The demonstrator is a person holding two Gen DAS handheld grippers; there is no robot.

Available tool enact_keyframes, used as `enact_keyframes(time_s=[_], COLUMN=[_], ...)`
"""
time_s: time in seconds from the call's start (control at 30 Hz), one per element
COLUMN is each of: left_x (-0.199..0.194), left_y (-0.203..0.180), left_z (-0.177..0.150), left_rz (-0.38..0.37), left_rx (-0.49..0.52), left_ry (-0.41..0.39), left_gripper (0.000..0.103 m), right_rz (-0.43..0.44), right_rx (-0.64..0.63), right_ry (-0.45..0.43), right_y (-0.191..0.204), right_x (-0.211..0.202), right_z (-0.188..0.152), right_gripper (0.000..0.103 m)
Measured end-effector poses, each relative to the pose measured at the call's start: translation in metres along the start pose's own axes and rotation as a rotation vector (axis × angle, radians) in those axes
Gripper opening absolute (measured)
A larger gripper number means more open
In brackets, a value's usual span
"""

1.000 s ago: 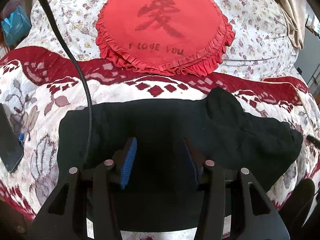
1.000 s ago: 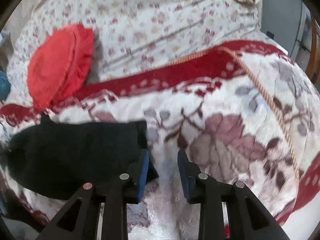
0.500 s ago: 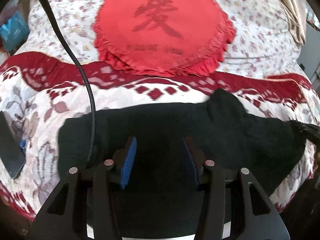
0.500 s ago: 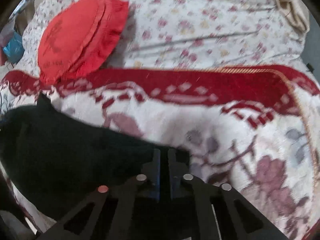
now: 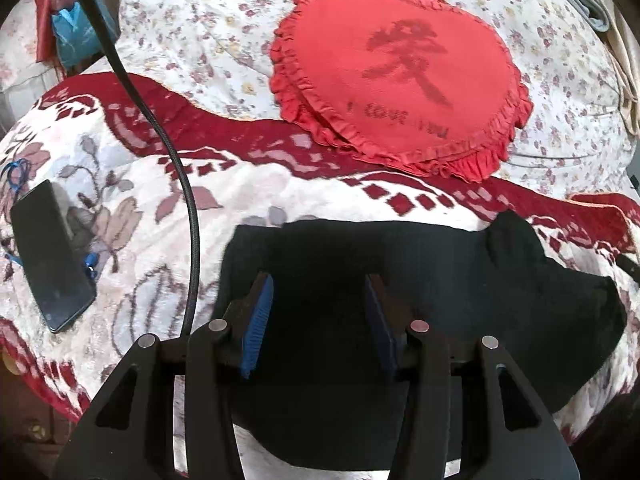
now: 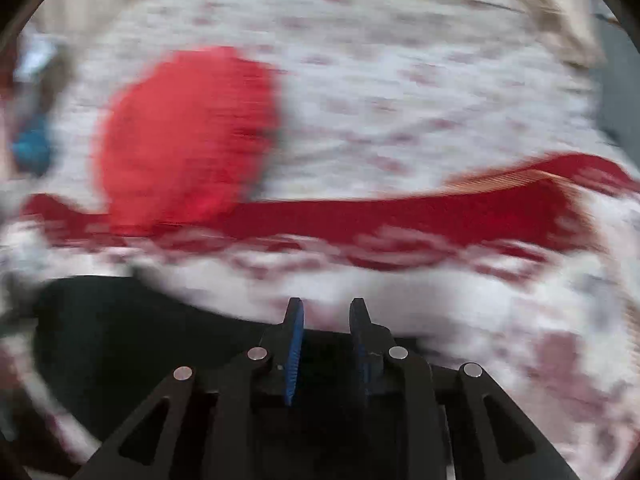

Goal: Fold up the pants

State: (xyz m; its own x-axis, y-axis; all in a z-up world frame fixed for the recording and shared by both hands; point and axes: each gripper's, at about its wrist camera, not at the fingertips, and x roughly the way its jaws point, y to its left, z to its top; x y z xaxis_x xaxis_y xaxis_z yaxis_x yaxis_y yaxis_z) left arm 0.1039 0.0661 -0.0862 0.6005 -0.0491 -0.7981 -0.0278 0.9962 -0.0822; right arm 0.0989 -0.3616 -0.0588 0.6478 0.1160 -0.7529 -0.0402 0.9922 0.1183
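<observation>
Left wrist view — left gripper (image 5: 318,308) jaws apart over black pants (image 5: 440,280), right gripper (image 6: 326,336) jaws opening, nothing pinched

The pants (image 5: 400,280) were plain black, lying on a cream blanket (image 5: 132,184) patterned with dark red borders, diamonds and muted mauve leaves. The heart-shaped cushion (image 5: 400,80) was red with a frilled edge and darker lettering, set on a white sheet (image 5: 208,40) sprigged with small maroon flowers. Gripper pads (image 5: 256,320) were blue; the phone (image 5: 50,256) was black.

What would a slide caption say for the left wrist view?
Left gripper open above black pants on a floral blanket, red heart cushion behind, phone at left.
</observation>
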Motion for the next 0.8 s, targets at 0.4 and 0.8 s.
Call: enact_keyframes(time_s=[0.4,0.8], left_x=[0.019,0.033], left_y=[0.012,0.018], left_z=[0.002,-0.001], left_rz=[0.049,0.054], left_rx=[-0.024,-0.063], left_ry=[0.016,0.009], left_gripper=[0.046,0.063], right_rz=[0.211,0.072], right_rx=[-0.267,-0.239], right_ry=[0.145,0.150], right_y=[0.143,0.132], right_x=[0.117,0.147], right_z=[0.018,0.014], right_gripper=[0.016,0.004])
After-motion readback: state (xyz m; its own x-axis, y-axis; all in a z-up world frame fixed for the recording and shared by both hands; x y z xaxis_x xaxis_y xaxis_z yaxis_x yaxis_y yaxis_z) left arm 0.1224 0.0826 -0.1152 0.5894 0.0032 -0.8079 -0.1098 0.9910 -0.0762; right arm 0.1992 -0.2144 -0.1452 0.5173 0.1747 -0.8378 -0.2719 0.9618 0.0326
